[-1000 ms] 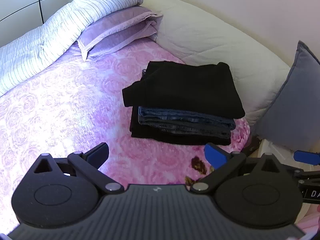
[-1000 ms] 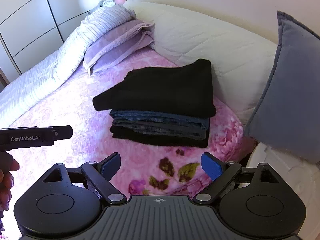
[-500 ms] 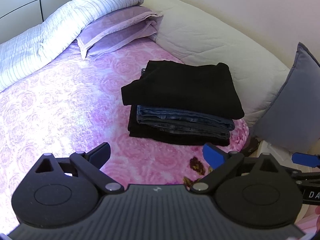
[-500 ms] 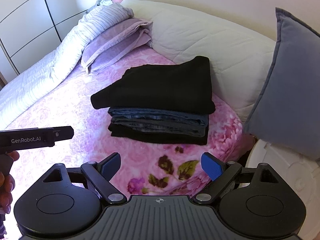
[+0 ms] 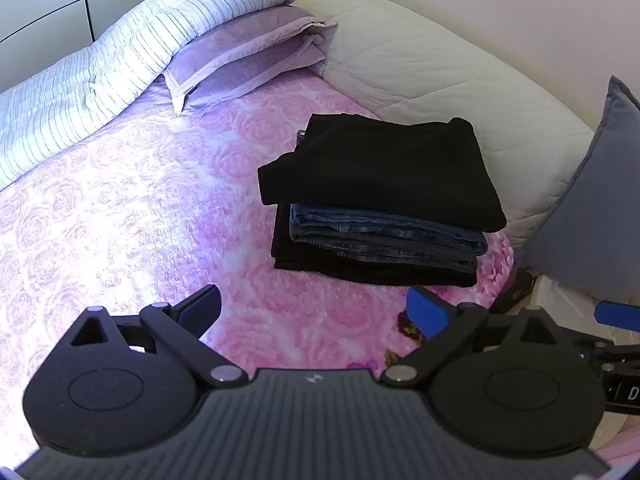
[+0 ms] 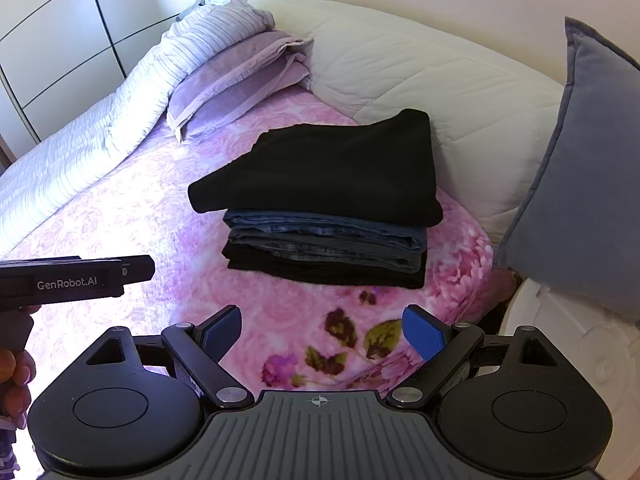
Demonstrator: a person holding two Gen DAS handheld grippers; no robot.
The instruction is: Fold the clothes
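1. Bedroom scene, pink rose-print bedspread (image 5: pixel 132 216) fills most of both wrist views.
2. Stack of folded clothes (image 5: pixel 380 204) sits on the bedspread, center-right in the left wrist view, center in the right wrist view (image 6: pixel 320 204).
3. Stack layers: black folded garment (image 6: pixel 324 172) on top, folded blue jeans (image 6: pixel 324 236) in the middle, another black piece (image 6: pixel 320 270) at the bottom, touching the bedspread.
4. Top garment overhangs the jeans on the left side of the frame.
5. Left gripper (image 5: pixel 316 314) at bottom of frame, fingers spread wide, nothing between them, apart from the stack.
6. Right gripper (image 6: pixel 322 330) at bottom of frame, fingers spread wide, empty, near the stack's front edge but not touching.
7. Left gripper's body also shows at left edge of the right wrist view, a hand (image 6: pixel 16 376) under it.
8. Cream quilted headboard (image 6: pixel 432 80) behind the stack, upper center-right.
9. Grey cushion (image 6: pixel 580 168) at right edge, leaning on the headboard.
10. Lilac pillows (image 5: pixel 248 60) upper center, striped duvet (image 5: pixel 92 84) bunched upper left.
11. White wardrobe doors (image 6: pixel 52 36) upper left in the right wrist view.
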